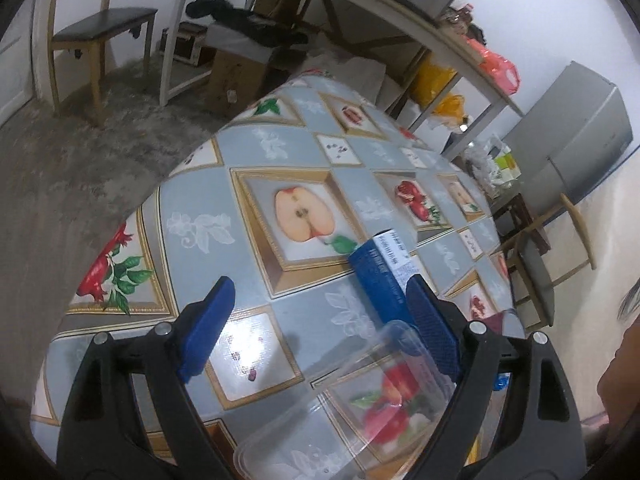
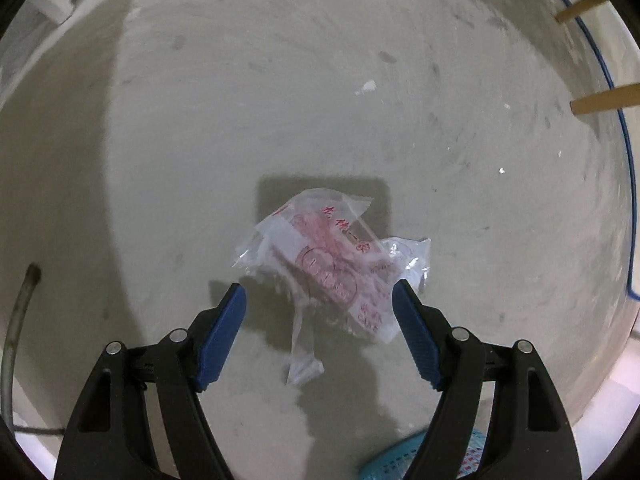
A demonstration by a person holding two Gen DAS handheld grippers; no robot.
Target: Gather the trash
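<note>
Left gripper [image 1: 318, 304], fingers wide, over glossy fruit-print desk [image 1: 280, 184]; clear plastic container [image 1: 360, 392] between them, blue carton [image 1: 380, 272] at 1 o'clock. Right gripper [image 2: 319, 306], fingers wide, above crinkled red-printed plastic bag [image 2: 332, 264] on dusty concrete floor [image 2: 280, 100].

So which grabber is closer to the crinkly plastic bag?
Right. The right gripper hangs open with the plastic bag between its fingers. The left gripper is over the table, bag nowhere in view.

Floor [image 2: 320, 80] bare around plastic bag [image 2: 332, 264]; turquoise basket [image 2: 384, 460] near. Blue box [image 1: 380, 276], clear container [image 1: 360, 400] crowd tablecloth [image 1: 248, 152].
</note>
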